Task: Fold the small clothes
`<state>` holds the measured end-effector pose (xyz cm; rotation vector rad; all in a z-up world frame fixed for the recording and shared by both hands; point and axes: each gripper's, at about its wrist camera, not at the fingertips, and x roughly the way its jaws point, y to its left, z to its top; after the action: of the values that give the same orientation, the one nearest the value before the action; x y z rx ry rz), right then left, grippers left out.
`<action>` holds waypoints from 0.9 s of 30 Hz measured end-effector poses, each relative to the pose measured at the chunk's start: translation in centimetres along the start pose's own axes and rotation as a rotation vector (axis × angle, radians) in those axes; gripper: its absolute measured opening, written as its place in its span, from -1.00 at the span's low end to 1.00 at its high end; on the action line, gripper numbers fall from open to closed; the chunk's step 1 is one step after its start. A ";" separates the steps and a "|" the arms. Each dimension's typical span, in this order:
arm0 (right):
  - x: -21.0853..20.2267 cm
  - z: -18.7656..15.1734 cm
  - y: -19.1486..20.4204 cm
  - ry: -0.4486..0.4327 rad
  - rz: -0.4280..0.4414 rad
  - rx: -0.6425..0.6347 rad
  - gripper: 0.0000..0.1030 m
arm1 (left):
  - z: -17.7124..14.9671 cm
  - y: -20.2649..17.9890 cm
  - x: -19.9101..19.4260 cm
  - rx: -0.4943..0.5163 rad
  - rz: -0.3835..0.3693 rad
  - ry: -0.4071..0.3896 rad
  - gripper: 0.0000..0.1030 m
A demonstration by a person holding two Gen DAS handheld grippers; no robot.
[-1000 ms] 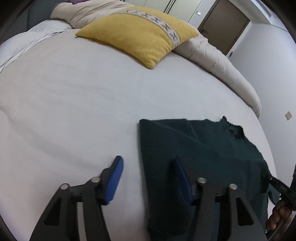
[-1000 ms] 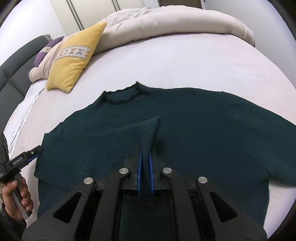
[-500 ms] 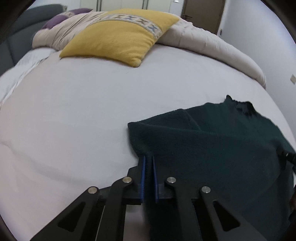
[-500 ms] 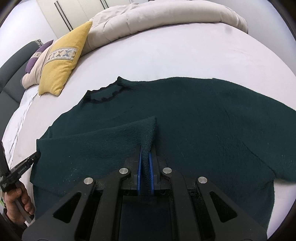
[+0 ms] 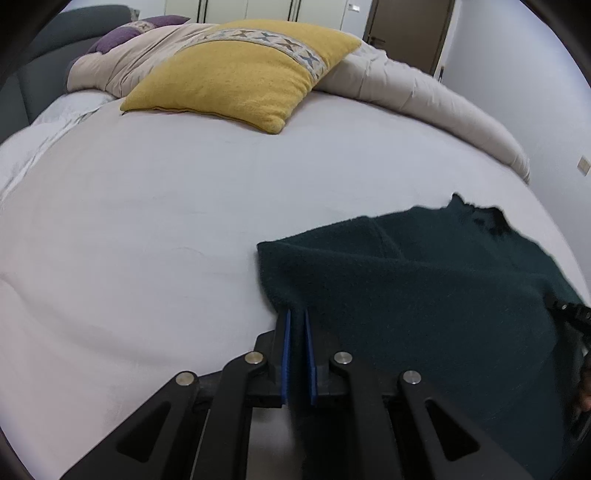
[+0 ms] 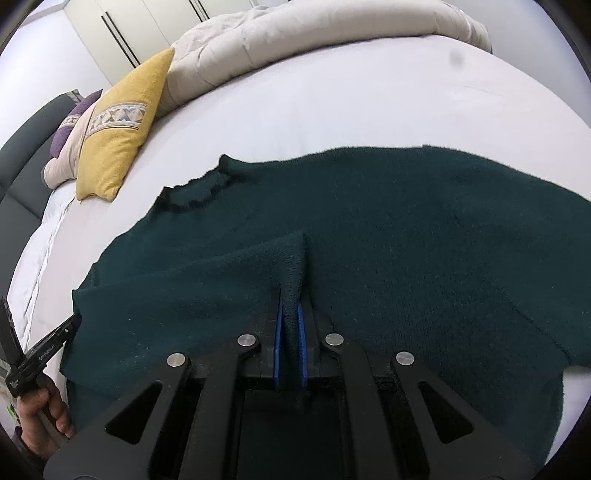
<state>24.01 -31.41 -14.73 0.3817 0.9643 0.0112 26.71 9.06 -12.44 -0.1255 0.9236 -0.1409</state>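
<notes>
Only the right view shows the whole sweater, collar away from the camera, spread on the bed; the left view catches just its left fold. The left gripper, jaws just closed, pinches that fold's edge, and the right gripper is clenched on a raised flap mid-sweater. Bare white sheet lies open to the left and beyond, up to a yellow pillow and duvet.

I counted one dark green sweater, one yellow cushion, one beige duvet, one bed.
</notes>
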 end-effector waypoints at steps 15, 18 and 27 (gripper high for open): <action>-0.4 -1.5 4.3 0.071 0.027 -0.132 -0.62 | -2.4 -3.1 -0.3 0.115 0.074 0.015 -0.73; -0.3 -1.7 2.8 0.029 0.087 -0.093 -0.68 | -2.1 -3.0 -0.5 0.133 0.069 0.013 -0.71; -12.4 -3.7 -9.1 -0.193 -0.044 0.206 0.34 | -3.4 -2.6 -5.8 0.030 0.037 -0.053 -0.08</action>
<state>12.49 -40.99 -9.63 0.5408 0.7847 -0.1629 20.37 7.32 -9.52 -0.0845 0.8705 -0.1168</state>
